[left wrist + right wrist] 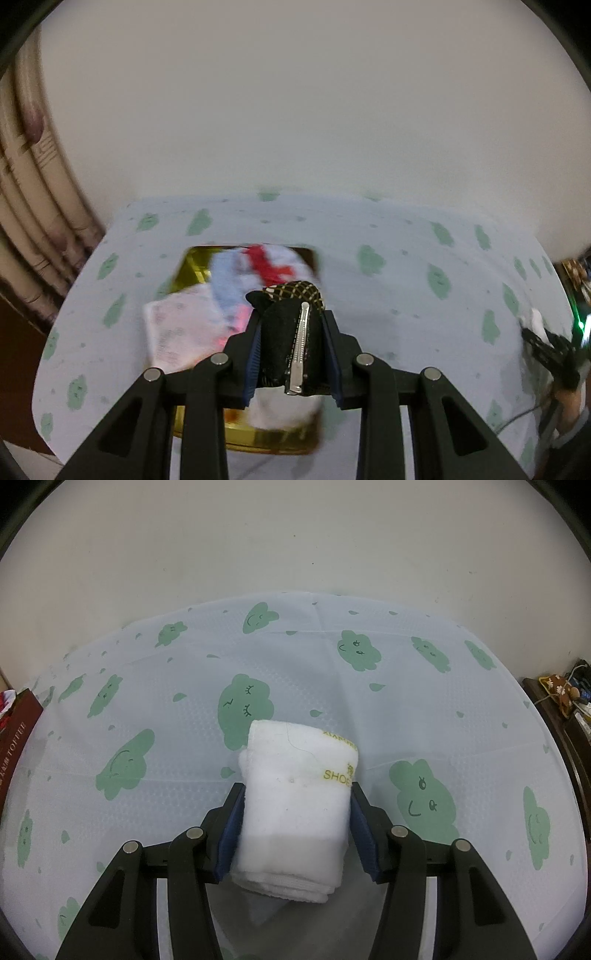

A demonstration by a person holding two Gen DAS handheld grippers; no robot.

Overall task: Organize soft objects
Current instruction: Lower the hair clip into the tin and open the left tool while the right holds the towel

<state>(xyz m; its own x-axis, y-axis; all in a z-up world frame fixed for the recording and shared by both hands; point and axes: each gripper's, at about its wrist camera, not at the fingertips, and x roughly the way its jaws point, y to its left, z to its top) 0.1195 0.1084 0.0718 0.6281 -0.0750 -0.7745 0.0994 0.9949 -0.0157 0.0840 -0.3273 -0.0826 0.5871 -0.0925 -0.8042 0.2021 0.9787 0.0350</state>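
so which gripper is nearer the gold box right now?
Left. The left gripper, shut on a black hair clip, hangs right over the gold box. The right gripper holds the white towel off to the side; the box sits at that view's far left edge.

A home: cloud-print tablecloth (pixel 295 672), curtain (pixel 33 206), cluttered side shelf (pixel 565 698).

Fluffy white terry towel (pixel 295 805) between matt black plastic claws, embossed plastic tablecloth (pixel 369 701) beneath, glossy gold tin (pixel 273 439) under black cloth pouch (pixel 291 343).
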